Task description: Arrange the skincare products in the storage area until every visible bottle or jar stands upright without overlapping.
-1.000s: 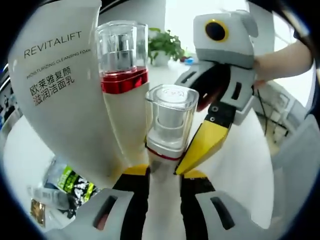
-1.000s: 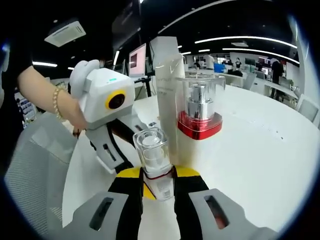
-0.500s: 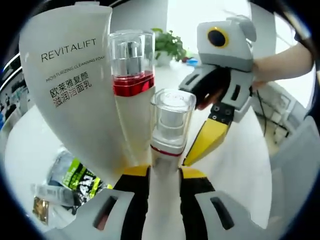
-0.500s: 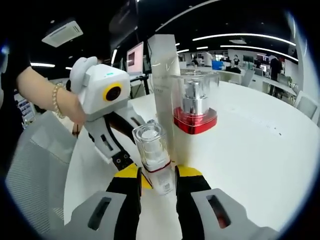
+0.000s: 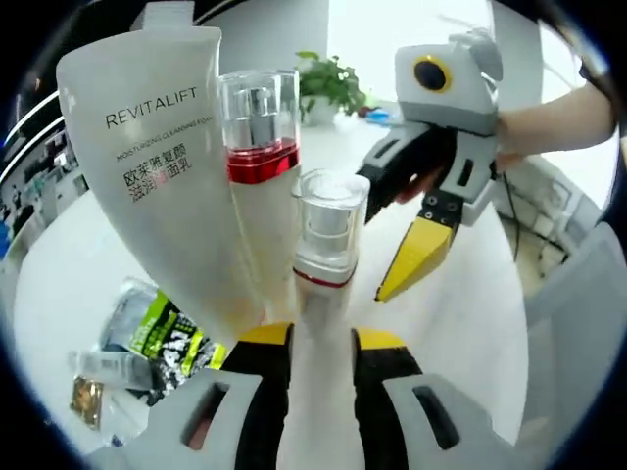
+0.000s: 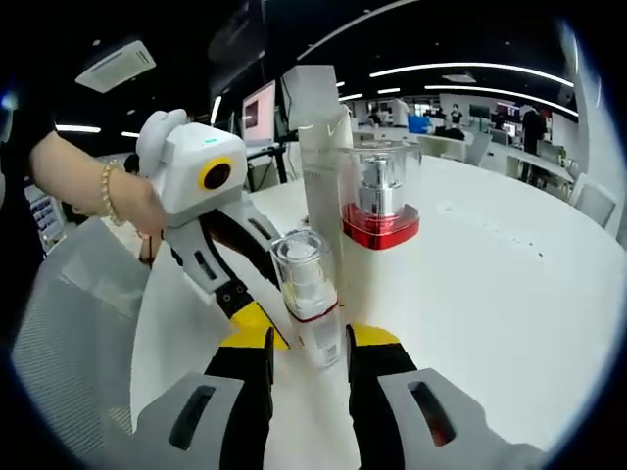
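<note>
Small pump bottle (image 5: 328, 245) with clear cap and thin red band stands upright on the white table (image 5: 470, 323), just ahead of the left gripper (image 5: 320, 345); we see its yellow-tipped jaws parted either side of the bottle's base with a gap showing, so released, not clamping; in the right gripper view the same small bottle (image 6: 306, 294) sits just ahead of the right gripper (image 6: 312, 341), jaws spread and apart from it, also released; we note the right gripper (image 5: 416, 259) comes into the left gripper view from the right, yellow tip pointing down near the bottle, not touching it, a hand (image 5: 549, 122) behind it; the left gripper (image 6: 250, 318) comes into the right gripper view from the left, held by a hand (image 6: 127, 211) with a bead bracelet; taller pump bottle (image 5: 260, 166) with red collar stands upright just behind the small one; white REVITALIFT tube (image 5: 162, 166) stands on its narrow end beside the tall bottle, touching or nearly so, we cannot tell which; green-and-black sachet (image 5: 162, 333) lies flat on the table at lower left, next to a small clear item we cannot identify; potted plant (image 5: 333, 83) far back on the table; grey mesh chair (image 6: 78, 323) at left in the right gripper view.
</note>
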Action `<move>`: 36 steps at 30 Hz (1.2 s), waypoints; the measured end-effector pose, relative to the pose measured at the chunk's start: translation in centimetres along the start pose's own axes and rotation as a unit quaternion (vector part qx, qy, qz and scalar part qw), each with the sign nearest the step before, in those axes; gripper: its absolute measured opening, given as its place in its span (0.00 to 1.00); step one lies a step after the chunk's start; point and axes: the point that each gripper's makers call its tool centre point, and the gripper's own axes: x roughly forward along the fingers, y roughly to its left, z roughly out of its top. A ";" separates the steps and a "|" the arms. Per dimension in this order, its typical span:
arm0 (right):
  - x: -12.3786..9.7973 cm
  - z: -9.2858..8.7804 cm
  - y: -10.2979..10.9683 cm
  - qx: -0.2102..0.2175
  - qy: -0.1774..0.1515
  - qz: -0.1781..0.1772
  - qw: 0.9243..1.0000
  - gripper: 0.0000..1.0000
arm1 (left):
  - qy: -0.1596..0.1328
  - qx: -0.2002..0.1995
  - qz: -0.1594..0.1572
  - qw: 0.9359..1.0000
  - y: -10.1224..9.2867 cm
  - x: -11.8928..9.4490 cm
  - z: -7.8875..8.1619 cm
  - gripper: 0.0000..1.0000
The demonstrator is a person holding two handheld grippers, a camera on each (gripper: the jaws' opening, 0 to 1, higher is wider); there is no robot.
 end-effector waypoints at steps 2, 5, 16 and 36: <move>-0.2 -0.2 0.2 0.001 0.003 -0.003 1.000 0.32 | 0.001 -0.001 0.005 1.000 -0.1 -0.3 0.0 0.23; -0.6 -0.3 0.6 0.002 0.006 -0.005 1.000 0.35 | 0.002 -0.004 0.010 1.000 0.0 -0.8 -0.1 0.27; -1.9 -0.7 2.8 0.011 0.004 -0.015 1.000 0.43 | 0.000 -0.025 0.034 0.999 -1.1 -3.6 -0.9 0.34; -4.5 -1.1 7.5 0.038 -0.011 -0.040 0.998 0.62 | -0.026 -0.101 0.084 0.991 -3.2 -9.3 -3.0 0.49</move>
